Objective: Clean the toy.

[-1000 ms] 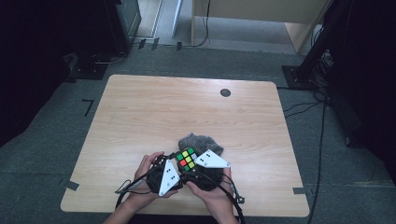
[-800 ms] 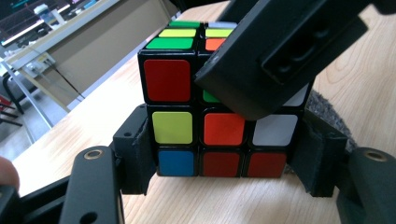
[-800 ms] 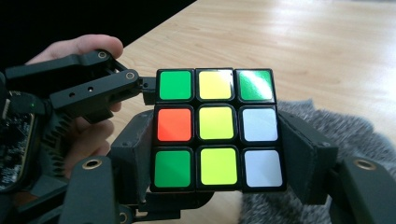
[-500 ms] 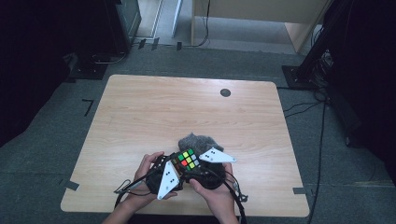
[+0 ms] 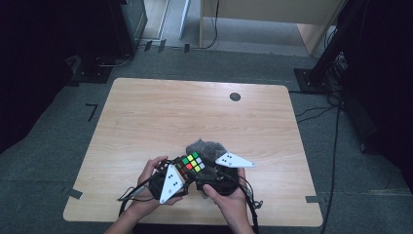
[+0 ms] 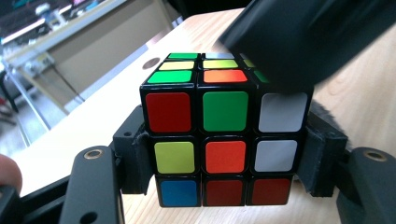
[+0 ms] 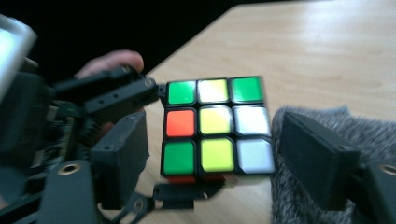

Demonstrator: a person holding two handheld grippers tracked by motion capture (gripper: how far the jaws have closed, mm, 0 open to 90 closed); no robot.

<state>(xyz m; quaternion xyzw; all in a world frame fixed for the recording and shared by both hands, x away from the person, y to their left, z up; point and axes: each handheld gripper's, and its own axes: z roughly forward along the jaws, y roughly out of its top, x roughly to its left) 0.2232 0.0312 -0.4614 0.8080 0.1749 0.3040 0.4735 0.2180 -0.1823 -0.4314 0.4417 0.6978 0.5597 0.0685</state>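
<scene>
One cube (image 5: 192,162) sits near the front edge of the table (image 5: 146,112), between the two hands; take it as the landmark. Just behind it and to its right lies one grey fuzzy cloth (image 5: 207,147), touching or nearly so, can't tell which. In the right gripper view the cloth (image 7: 322,196) bunches behind the right-hand jaw, crowding that side of the cube. One dark round spot (image 5: 235,96) lies well beyond the cube, twd the far edge. Two tape bits (image 5: 74,193) mark the floor by the front corners.

Left gripper (image 6: 224,172) is clamped on the cube (image 6: 224,154), pads pressed on both sides of its lower layers. Right gripper (image 7: 212,154) straddles the top layer w/ jaws just opened wider; pads stand off the cube (image 7: 215,123), gaps visible each side. Its dark body blocks the cube's top corner in the left gripper view.

Count: 1 cube, 1 cloth, 2 grippers, 2 hands.
</scene>
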